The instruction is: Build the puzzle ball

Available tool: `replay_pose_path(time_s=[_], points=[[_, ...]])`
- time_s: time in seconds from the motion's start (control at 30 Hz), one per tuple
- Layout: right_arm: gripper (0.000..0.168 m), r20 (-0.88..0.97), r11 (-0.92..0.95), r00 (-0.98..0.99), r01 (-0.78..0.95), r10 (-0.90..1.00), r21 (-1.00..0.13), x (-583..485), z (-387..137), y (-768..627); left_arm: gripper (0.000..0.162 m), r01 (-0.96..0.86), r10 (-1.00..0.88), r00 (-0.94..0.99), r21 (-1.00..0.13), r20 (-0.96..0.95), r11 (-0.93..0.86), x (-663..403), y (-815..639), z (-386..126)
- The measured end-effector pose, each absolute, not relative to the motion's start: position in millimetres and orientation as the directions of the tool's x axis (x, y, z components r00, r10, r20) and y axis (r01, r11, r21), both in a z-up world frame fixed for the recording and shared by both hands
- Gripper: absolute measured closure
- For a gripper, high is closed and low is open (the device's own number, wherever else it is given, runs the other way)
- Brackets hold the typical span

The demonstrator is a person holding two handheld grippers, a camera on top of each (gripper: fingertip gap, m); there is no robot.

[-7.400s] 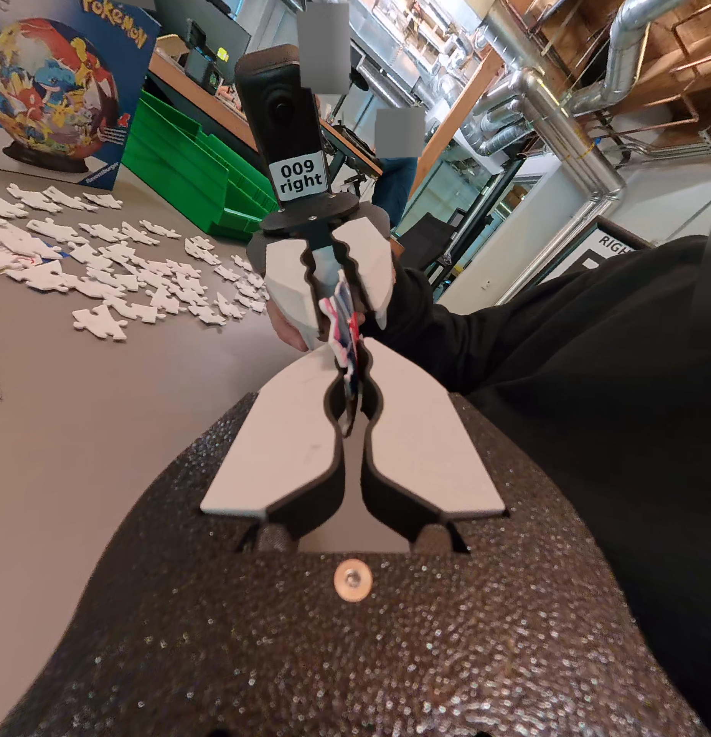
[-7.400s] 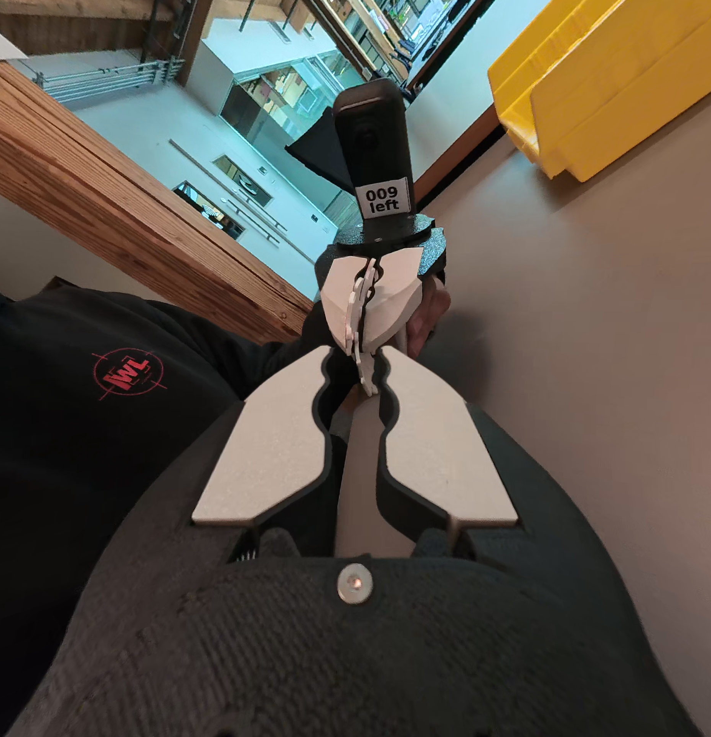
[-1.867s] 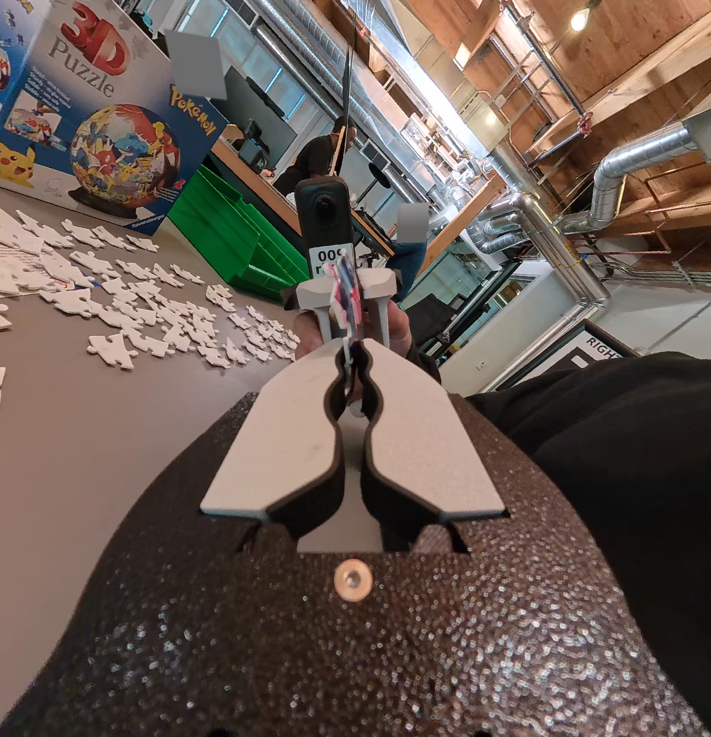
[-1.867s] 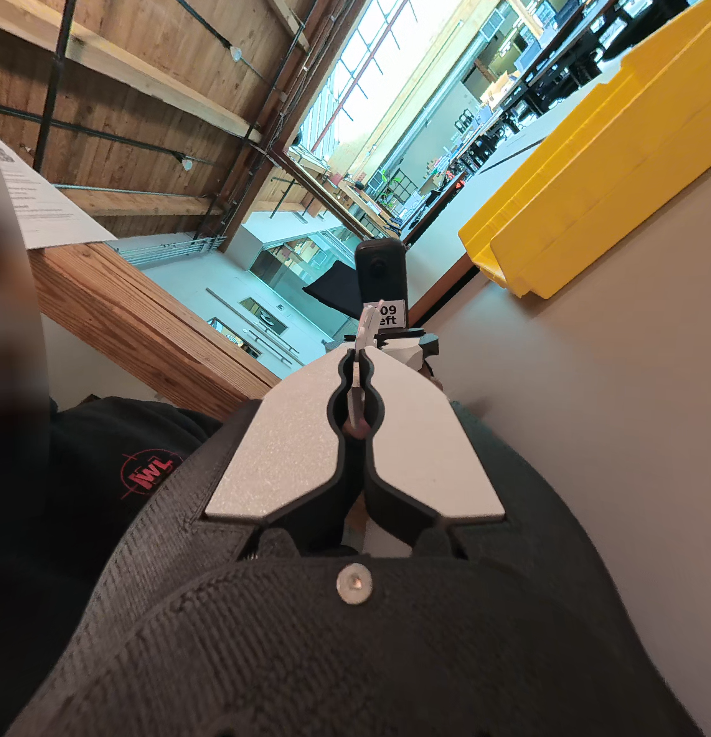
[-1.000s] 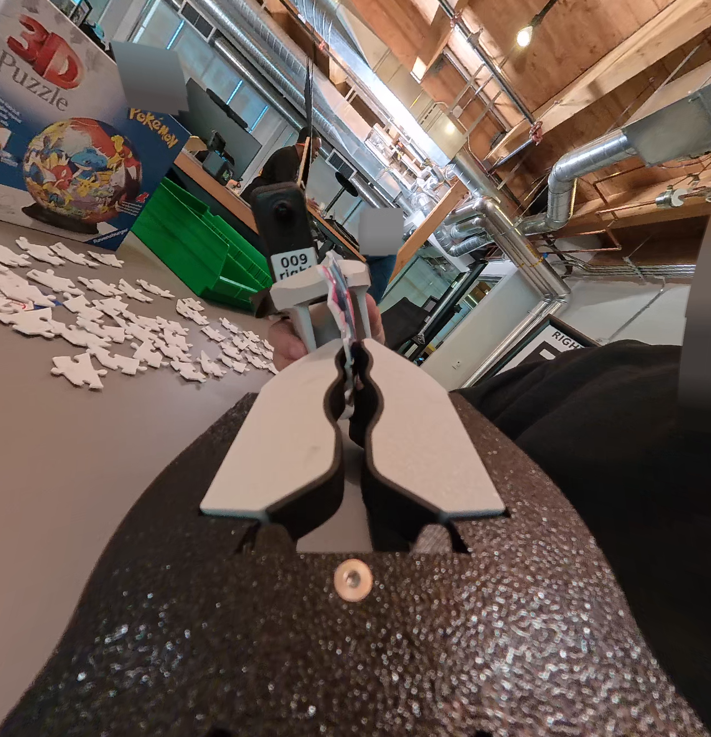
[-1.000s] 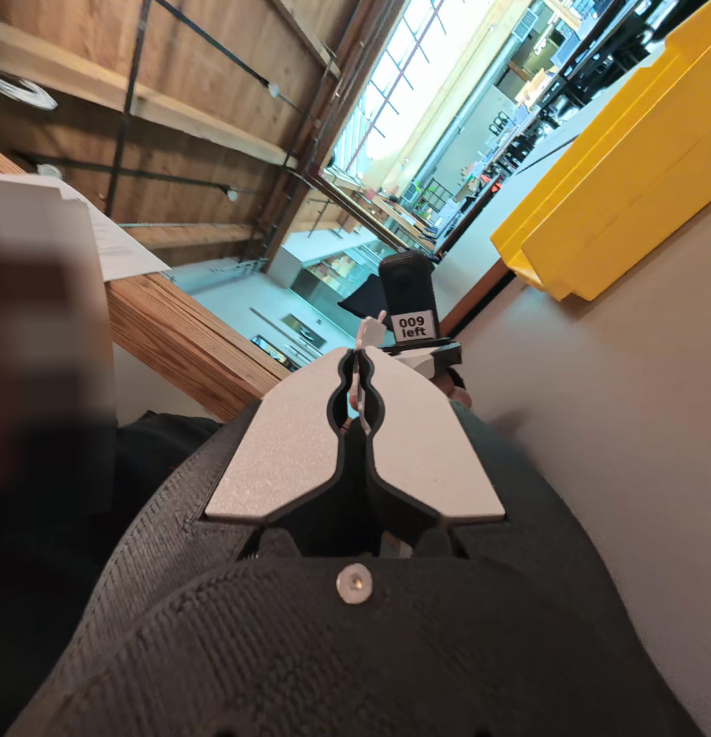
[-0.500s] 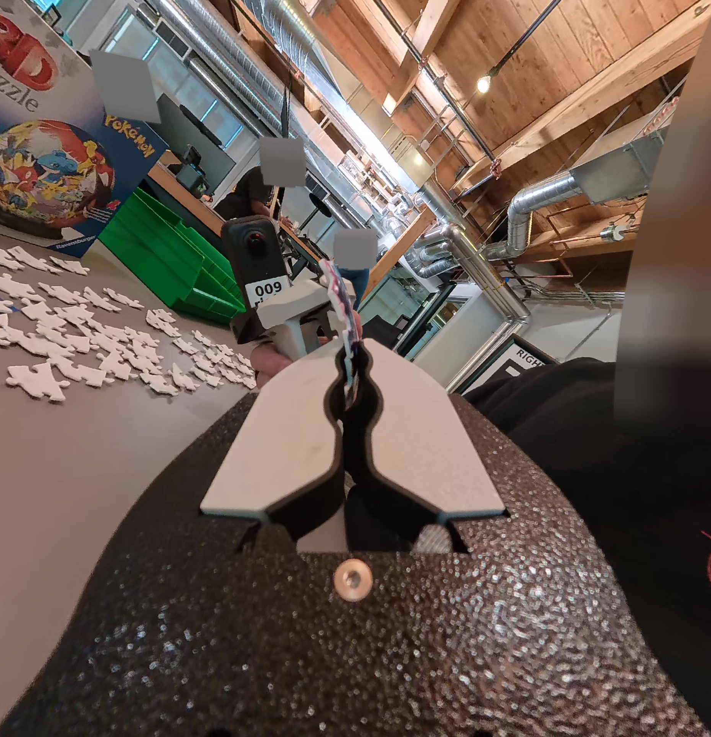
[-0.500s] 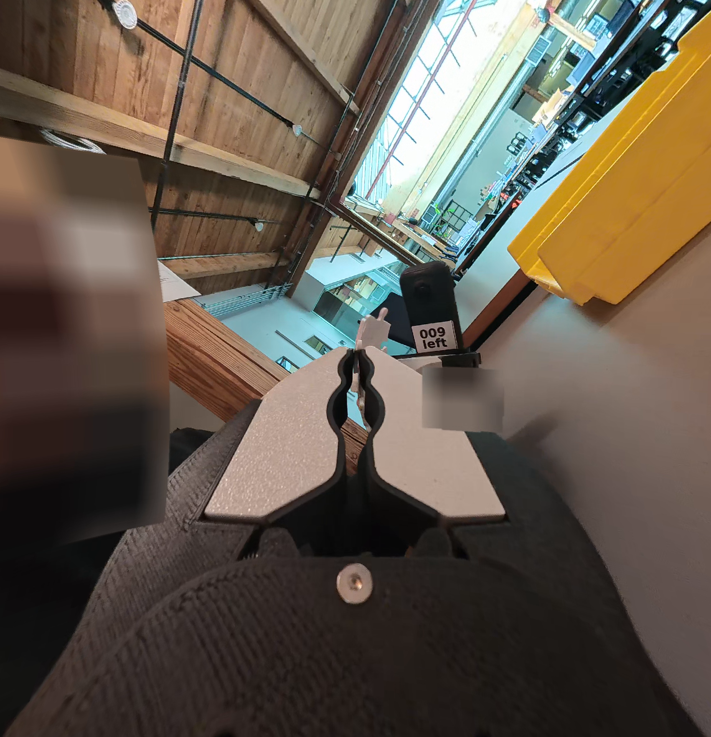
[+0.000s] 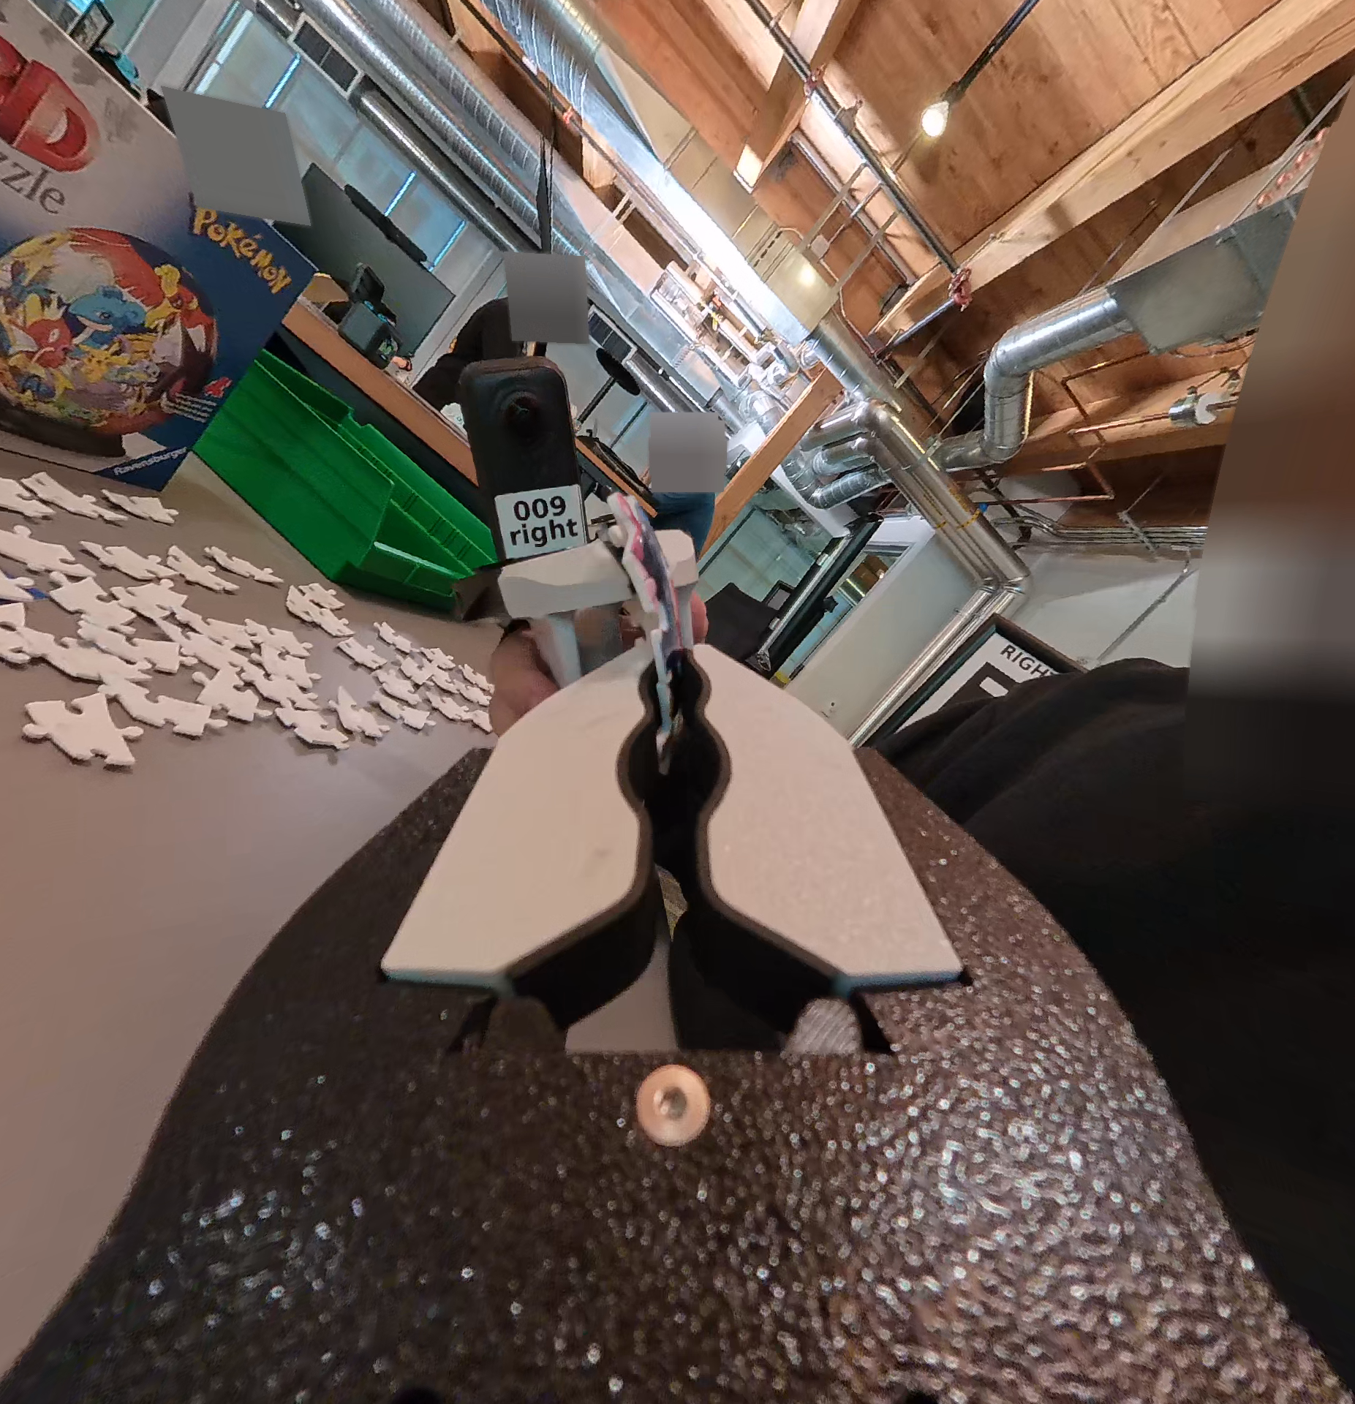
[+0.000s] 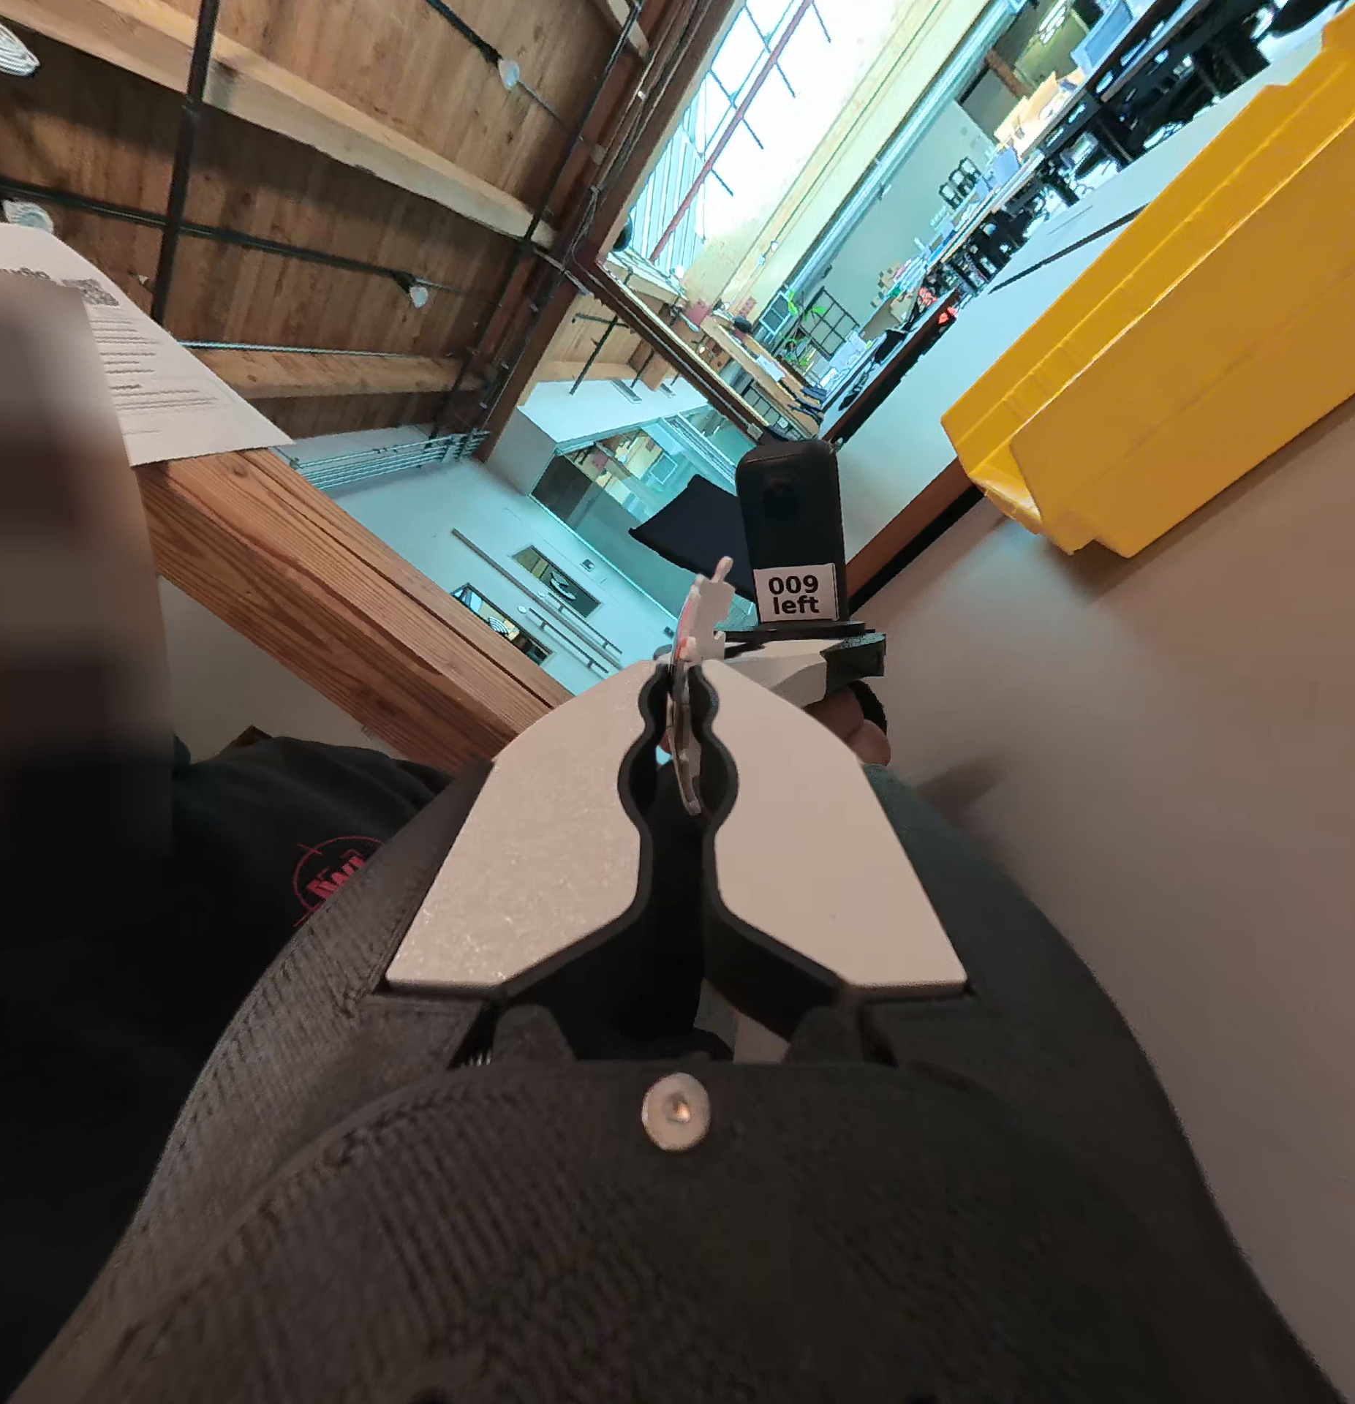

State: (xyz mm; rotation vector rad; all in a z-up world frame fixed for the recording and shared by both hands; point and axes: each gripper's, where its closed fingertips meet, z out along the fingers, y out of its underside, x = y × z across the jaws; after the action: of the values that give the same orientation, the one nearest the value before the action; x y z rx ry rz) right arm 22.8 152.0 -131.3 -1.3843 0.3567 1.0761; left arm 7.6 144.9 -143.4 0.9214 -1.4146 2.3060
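Note:
My left gripper (image 9: 672, 670) is shut on a colourful puzzle piece (image 9: 653, 600) that stands edge-on above its fingertips. My right gripper (image 10: 682, 672) is shut on a puzzle piece (image 10: 703, 617) with its white back showing. Both are held above the grey table (image 9: 127, 912) and face each other closely. The right gripper (image 9: 583, 589) shows just beyond the left one's piece, and the left gripper (image 10: 807, 672) shows just beyond the right one's. I cannot tell whether the two pieces touch. Several loose white pieces (image 9: 165, 638) lie face down on the table at left.
The puzzle box (image 9: 89, 304) stands at the far left, with stacked green bins (image 9: 332, 486) beside it. Yellow bins (image 10: 1191, 342) sit at the table's other side. A person's dark sleeve (image 9: 1115, 912) is close on the right. People sit at a desk behind. My left and right fingertips are right by each other.
Both grippers stay shut on their pieces and still face each other. They have only swayed and tilted slightly, so the background has shifted a little.

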Motion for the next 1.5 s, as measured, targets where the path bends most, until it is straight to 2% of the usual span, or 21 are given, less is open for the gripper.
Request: replay_pose_path(time_s=[0.3,0.67,0.87,1.03,1.13,1.27,1.33,1.43,1.5], points=[[0.163,-0.765,-0.162,0.486,-0.79,0.422,-0.592,21.6,-130.7,154.0,0.161,-0.541,-0.074,-0.76,-0.691,0.646,-0.48,6.0,147.4,-142.9],[0.163,-0.736,-0.185,0.517,-0.749,0.438,-0.636,15.9,-132.3,153.6,0.161,-0.549,-0.073,-0.759,-0.697,0.646,-0.461,4.5,143.9,-144.0],[0.163,-0.758,-0.203,0.517,-0.756,0.396,-0.622,16.3,-136.6,153.3,0.161,-0.544,-0.105,-0.759,-0.713,0.643,-0.442,5.4,144.0,-148.2],[0.163,-0.773,-0.214,0.435,-0.791,0.462,-0.573,15.3,-133.6,148.4,0.161,-0.527,-0.128,-0.771,-0.738,0.624,-0.421,3.8,140.0,-146.3],[0.142,-0.752,-0.186,0.485,-0.772,0.446,-0.608,17.6,-133.6,147.8,0.161,-0.53,-0.145,-0.76,-0.733,0.634,-0.426,5.7,141.3,-146.6],[0.13,-0.652,-0.183,0.667,-0.635,0.36,-0.75,18.5,-141.3,148.2,0.161,-0.529,-0.185,-0.747,-0.74,0.638,-0.417,8.4,146.2,-150.9],[0.131,-0.641,-0.185,0.689,-0.619,0.338,-0.763,20.1,-138.5,148.4,0.161,-0.521,-0.187,-0.755,-0.748,0.629,-0.412,7.4,146.3,-150.0],[0.151,-0.675,-0.201,0.641,-0.653,0.366,-0.73,19.2,-132.7,148.1,0.161,-0.513,-0.2,-0.764,-0.765,0.614,-0.389,6.2,143.8,-151.3],[0.158,-0.685,-0.216,0.627,-0.659,0.372,-0.72,18.1,-134.0,148.4,0.161,-0.508,-0.203,-0.77,-0.774,0.605,-0.377,5.0,142.1,-151.5]])
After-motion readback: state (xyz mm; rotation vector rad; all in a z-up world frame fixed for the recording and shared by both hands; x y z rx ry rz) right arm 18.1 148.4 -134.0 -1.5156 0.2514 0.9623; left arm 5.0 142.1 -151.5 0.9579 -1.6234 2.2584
